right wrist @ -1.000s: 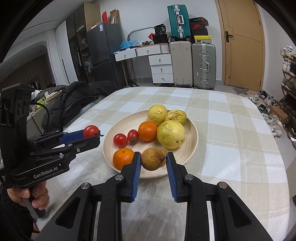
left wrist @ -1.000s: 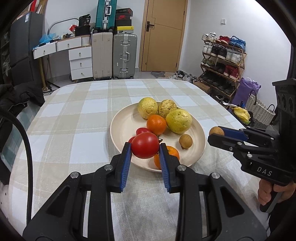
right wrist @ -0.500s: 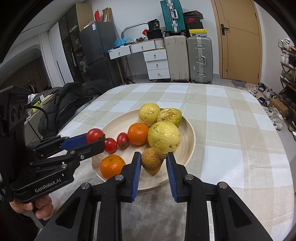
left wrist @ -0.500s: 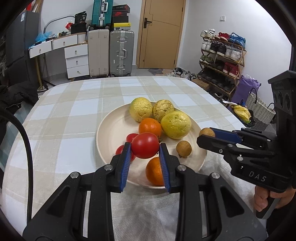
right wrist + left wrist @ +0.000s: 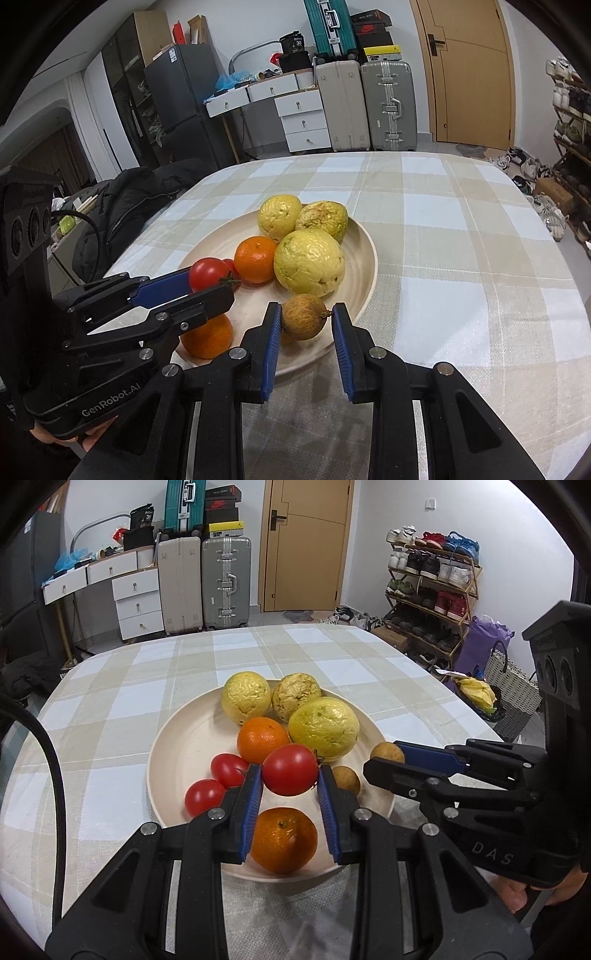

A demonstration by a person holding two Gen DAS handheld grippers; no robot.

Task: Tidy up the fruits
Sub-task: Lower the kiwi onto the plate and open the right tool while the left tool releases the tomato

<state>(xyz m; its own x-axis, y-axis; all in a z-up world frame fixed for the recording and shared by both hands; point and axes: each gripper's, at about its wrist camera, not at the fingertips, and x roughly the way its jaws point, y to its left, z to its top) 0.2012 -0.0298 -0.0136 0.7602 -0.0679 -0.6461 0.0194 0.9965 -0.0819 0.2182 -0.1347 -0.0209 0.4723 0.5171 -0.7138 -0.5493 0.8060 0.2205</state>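
Note:
A cream plate (image 5: 159,746) on the checked table carries three yellow fruits (image 5: 324,726), two oranges (image 5: 263,739), two red tomatoes (image 5: 205,796) and a small brown fruit (image 5: 345,780). My left gripper (image 5: 290,775) is shut on a third red tomato (image 5: 290,764), held just above the plate's near part. My right gripper (image 5: 304,317) is shut on a small brown round fruit (image 5: 304,325) over the plate's (image 5: 365,266) near rim. Each gripper shows in the other's view: the left (image 5: 218,286) with its tomato, the right (image 5: 384,762) with its brown fruit (image 5: 387,752).
The checked tablecloth (image 5: 110,709) covers a rounded table. A black jacket (image 5: 125,206) hangs beside its left edge. Suitcases (image 5: 226,583), white drawers (image 5: 138,603) and a door stand beyond the far edge. A shoe rack (image 5: 432,587) and bags are at the right.
Both grippers have come nearer over the plate and a little lower, each still holding its fruit. The left one has shifted right, from the plate's front-left rim to above the near orange.

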